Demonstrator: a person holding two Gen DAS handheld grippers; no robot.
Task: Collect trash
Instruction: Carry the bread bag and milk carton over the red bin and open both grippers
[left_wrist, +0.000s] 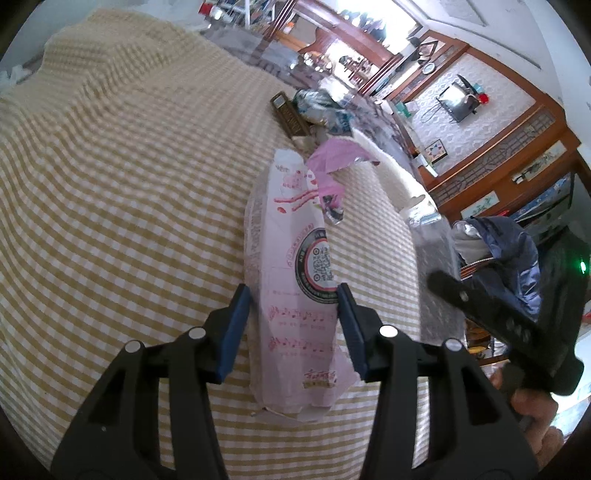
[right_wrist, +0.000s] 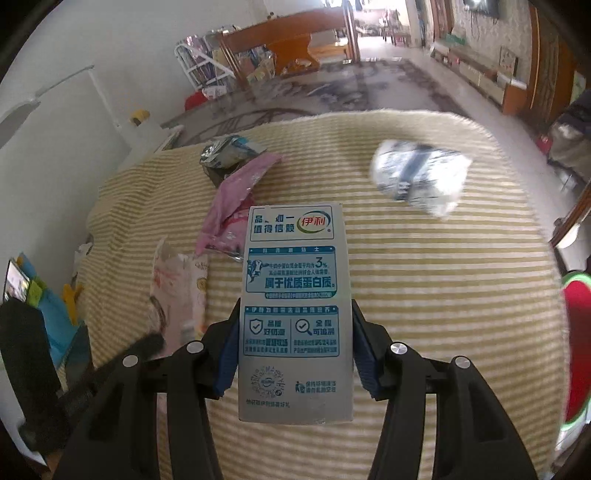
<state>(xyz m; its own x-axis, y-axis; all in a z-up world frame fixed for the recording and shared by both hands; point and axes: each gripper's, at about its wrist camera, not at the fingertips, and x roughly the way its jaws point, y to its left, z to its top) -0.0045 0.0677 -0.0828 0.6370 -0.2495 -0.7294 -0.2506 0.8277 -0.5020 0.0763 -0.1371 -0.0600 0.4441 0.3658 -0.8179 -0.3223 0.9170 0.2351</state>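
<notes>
On the checked yellow-and-white cloth (left_wrist: 129, 206) covering the bench — litter lies along one side, with a wide bare stretch of cloth beyond it.

- Left gripper (left_wrist: 295, 306): fingers part open, straddling a flat pink-and-white paper wrapper (left_wrist: 291, 280) lying on the cloth; whether the pads press it cannot be told.
- Right gripper (right_wrist: 293, 343): fingers clamped on the sides of a grey milk carton (right_wrist: 295, 314) with blue print, held above the cloth.
- Crumpled pink wrapper (right_wrist: 236, 195): beside the carton's far left corner.
- Silver-blue foil packet (right_wrist: 229, 151): near the cloth's far edge.
- Crumpled white-and-blue bag (right_wrist: 419, 177): blurred, well apart to the right.
- Room: patterned floor (right_wrist: 332, 88) open past the far edge; wooden furniture (right_wrist: 295, 48) along the walls.
</notes>
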